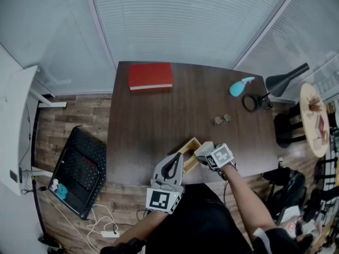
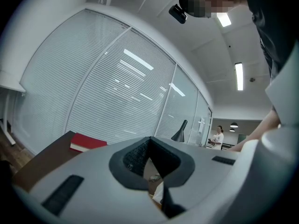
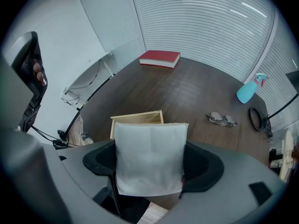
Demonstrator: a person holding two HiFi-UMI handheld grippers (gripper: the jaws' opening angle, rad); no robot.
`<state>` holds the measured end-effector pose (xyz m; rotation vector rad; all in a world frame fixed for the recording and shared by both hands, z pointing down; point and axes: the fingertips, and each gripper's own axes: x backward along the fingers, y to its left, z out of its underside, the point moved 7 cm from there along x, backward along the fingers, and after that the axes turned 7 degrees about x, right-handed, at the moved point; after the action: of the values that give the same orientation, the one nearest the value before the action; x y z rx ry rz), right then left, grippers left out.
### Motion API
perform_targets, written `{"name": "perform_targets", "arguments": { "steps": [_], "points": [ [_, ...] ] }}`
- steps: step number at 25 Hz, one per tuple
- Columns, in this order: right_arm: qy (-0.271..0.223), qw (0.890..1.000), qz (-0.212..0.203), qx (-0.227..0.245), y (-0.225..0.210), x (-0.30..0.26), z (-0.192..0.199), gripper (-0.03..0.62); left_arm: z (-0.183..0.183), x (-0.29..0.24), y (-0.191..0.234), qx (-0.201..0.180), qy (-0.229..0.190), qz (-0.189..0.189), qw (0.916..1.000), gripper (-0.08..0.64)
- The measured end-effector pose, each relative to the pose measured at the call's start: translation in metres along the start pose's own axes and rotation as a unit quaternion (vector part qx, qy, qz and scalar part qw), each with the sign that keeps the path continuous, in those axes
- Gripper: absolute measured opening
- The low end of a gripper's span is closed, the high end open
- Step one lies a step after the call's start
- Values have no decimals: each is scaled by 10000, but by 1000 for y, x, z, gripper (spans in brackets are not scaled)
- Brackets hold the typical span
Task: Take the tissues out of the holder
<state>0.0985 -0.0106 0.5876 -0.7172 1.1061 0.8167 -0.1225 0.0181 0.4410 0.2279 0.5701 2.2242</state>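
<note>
A light wooden tissue holder (image 1: 189,151) sits near the table's front edge. In the right gripper view it (image 3: 136,118) lies just beyond the jaws. My right gripper (image 1: 204,153) is shut on a folded stack of white tissues (image 3: 150,157), held above and to the right of the holder. The tissues (image 1: 204,148) show as a pale patch in the head view. My left gripper (image 1: 174,164) is just left of the holder, its jaws pressed together with nothing between them (image 2: 150,174). The holder's inside is hidden.
On the dark table (image 1: 153,120) lie a red book (image 1: 151,76) at the back left, a blue spray bottle (image 1: 239,87), a black cable loop (image 1: 250,102) and glasses (image 1: 222,119) to the right. A black chair (image 1: 79,171) stands on the floor to the left.
</note>
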Motion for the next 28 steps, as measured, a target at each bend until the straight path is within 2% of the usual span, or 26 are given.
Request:
{"name": "perform_targets", "arguments": {
  "steps": [10,28],
  "points": [
    [66,10000,2,-2,-23,7,22,407,10,-11,-20,-49,107,56,9999,-2],
    [-112,9995,-48,-276,-89,16,61,406,29,-41,-60,-177,158,-192,9995,-2]
  ]
}}
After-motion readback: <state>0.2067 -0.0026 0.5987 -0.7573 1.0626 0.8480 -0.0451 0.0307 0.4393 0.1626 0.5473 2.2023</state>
